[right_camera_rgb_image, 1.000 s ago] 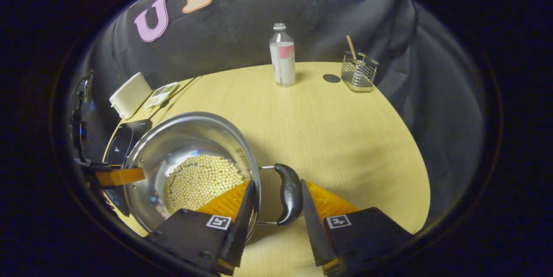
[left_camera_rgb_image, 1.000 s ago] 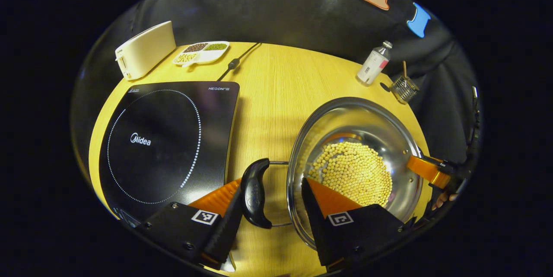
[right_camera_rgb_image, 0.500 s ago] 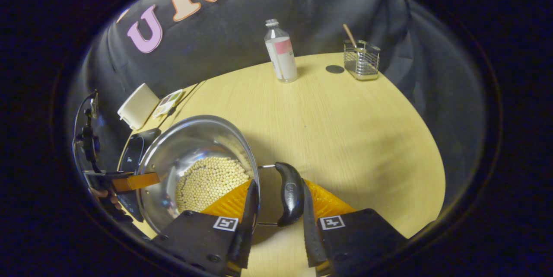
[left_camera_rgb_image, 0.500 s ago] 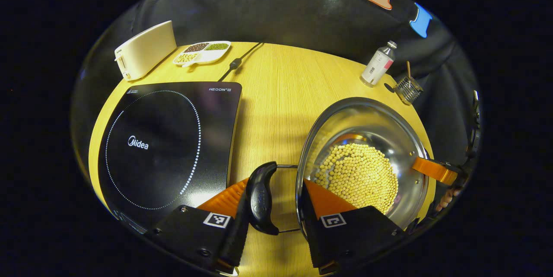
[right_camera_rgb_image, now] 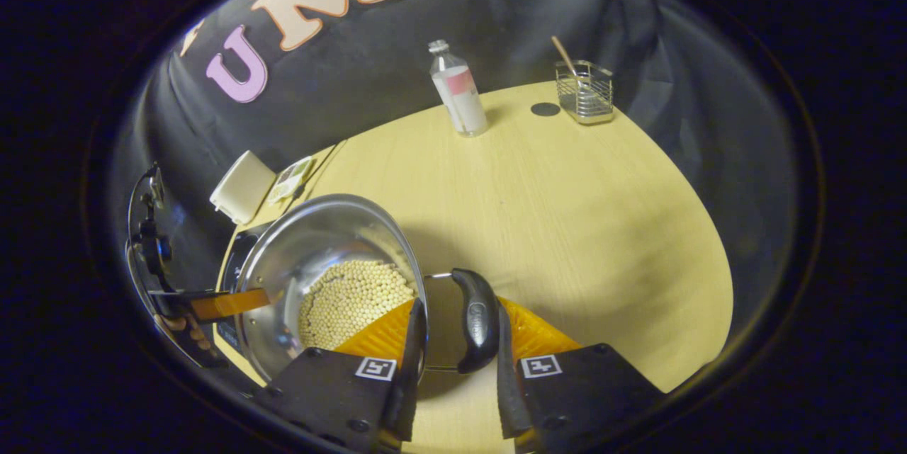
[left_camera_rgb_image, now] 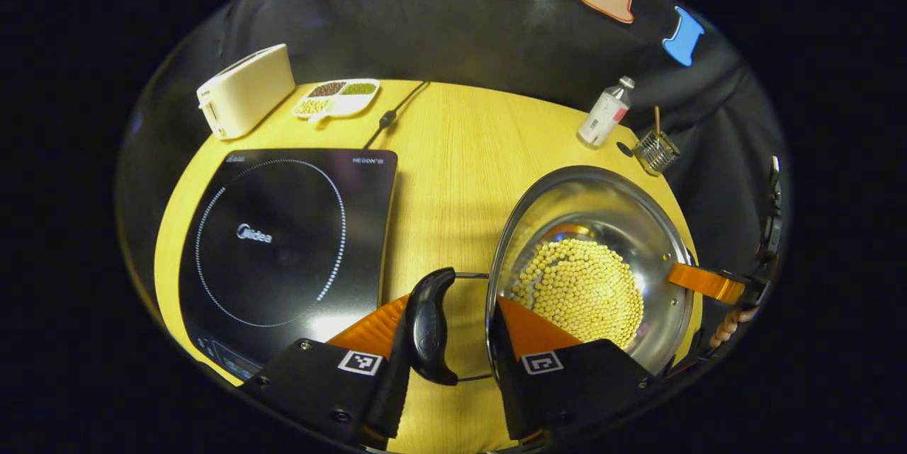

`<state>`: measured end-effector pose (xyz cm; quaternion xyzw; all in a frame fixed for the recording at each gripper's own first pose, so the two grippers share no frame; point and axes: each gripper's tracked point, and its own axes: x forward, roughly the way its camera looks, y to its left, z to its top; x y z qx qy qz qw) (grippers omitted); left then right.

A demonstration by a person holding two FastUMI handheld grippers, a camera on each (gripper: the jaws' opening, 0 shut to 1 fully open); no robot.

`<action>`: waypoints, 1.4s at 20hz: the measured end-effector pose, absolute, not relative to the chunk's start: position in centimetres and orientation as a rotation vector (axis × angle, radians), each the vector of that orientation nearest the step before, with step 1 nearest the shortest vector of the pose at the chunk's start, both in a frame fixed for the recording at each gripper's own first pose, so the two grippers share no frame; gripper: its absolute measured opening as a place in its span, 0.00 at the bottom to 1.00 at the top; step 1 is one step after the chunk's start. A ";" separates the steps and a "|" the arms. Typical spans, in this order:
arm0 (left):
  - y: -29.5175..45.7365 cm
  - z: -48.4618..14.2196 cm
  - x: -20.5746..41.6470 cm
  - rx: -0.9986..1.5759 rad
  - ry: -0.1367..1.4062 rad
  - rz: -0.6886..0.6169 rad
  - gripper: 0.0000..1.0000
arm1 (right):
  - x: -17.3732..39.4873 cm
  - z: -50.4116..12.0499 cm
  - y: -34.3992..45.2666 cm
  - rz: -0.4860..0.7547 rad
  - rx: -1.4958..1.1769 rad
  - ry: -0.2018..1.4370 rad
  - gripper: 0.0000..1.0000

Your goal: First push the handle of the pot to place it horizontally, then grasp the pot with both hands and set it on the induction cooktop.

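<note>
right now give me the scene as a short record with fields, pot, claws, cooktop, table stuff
pot: steel pot holding pale round beans, on the wooden table
left claw: straddles the pot's black handle and its rim
right claw: straddles the other black handle and the rim
cooktop: black induction cooktop, bare, beside the pot
far edge: toaster, divided dish, bottle, wire holder

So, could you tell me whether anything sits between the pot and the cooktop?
Nothing visible does: only bare table separates the pot from the cooktop; its cord runs off behind it.
</note>
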<state>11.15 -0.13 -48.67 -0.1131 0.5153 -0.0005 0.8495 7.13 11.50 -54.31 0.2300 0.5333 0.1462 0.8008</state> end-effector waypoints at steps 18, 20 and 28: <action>13.8 -46.5 7.6 -0.249 1.036 -0.007 0.57 | 3.6 -47.1 24.2 0.309 0.480 1.114 0.43; 16.3 -47.0 8.0 -0.258 1.044 -0.047 0.57 | 2.8 -46.1 26.4 0.257 0.474 1.127 0.43; 25.7 -48.2 11.5 -0.240 1.039 -0.132 0.57 | 3.6 -43.2 35.8 0.160 0.427 1.149 0.43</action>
